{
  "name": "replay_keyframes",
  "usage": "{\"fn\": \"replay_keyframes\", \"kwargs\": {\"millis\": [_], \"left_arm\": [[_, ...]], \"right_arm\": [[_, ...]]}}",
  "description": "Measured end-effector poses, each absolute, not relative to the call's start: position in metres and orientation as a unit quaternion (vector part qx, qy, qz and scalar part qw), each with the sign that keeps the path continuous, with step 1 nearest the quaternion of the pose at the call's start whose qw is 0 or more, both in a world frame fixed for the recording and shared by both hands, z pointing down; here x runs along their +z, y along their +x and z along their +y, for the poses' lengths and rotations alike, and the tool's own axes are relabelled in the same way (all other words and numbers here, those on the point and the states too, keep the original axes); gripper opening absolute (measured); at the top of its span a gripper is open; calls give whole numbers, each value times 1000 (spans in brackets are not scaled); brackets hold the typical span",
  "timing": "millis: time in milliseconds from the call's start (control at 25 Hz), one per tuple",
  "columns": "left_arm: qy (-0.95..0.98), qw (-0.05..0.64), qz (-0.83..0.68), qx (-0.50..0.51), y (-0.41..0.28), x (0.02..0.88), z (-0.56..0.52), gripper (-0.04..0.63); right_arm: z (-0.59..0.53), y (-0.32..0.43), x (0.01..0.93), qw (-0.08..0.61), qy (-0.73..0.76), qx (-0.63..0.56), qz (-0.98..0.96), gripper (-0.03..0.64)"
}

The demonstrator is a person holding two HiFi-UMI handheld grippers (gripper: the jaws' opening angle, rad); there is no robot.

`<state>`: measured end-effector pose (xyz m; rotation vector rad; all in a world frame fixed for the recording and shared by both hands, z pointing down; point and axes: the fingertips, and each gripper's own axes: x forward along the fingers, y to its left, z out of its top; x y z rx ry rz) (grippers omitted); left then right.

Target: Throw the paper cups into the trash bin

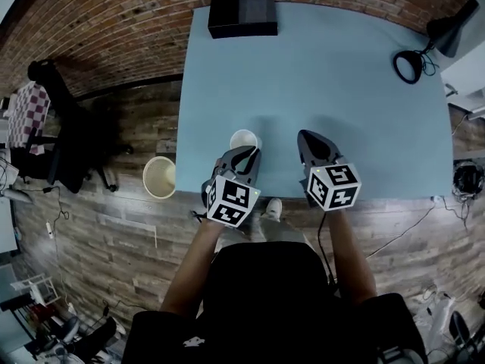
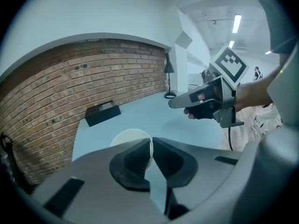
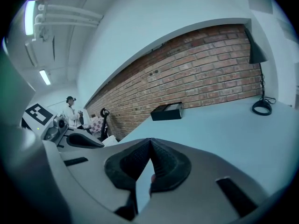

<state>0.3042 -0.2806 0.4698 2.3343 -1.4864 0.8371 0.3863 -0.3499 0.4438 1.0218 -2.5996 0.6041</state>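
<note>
Cup count: one paper cup (image 1: pixel 244 139), held over the front part of the blue desk (image 1: pixel 326 74), near its left corner. Mouth faces up and the long axis is about upright. The head view shows only the round white mouth. In the left gripper view the cup's lower body and bottom are hidden behind the claw, so I cannot tell whether it touches the desk.

Left claw (image 1: pixel 247 153) pinches the cup wall at the rim, one pad inside and one outside, jaws nearly together with just the thin wall between. Right claw (image 1: pixel 305 138) is pressed together, tips meeting with nothing between them, just beside the left one over the desk front.

One trash bin (image 1: pixel 145 174) stands on the wood floor left of the desk, mouth up, well apart from the cup. Its inside looks pale and I cannot make out any contents.

One black box (image 1: pixel 242 14) sits at the far desk edge against the brick wall. One black lamp (image 1: pixel 447 35) is at the far right corner, partly cut off in the right gripper view.
</note>
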Motion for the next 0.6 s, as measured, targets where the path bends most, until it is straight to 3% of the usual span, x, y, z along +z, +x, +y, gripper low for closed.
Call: {"fn": "replay_keyframes", "kwargs": {"millis": [600], "left_arm": [[729,144,-634,215,187,420,-226,26]], "right_arm": [[-311,257,420,150,238,175,-944,5]]}}
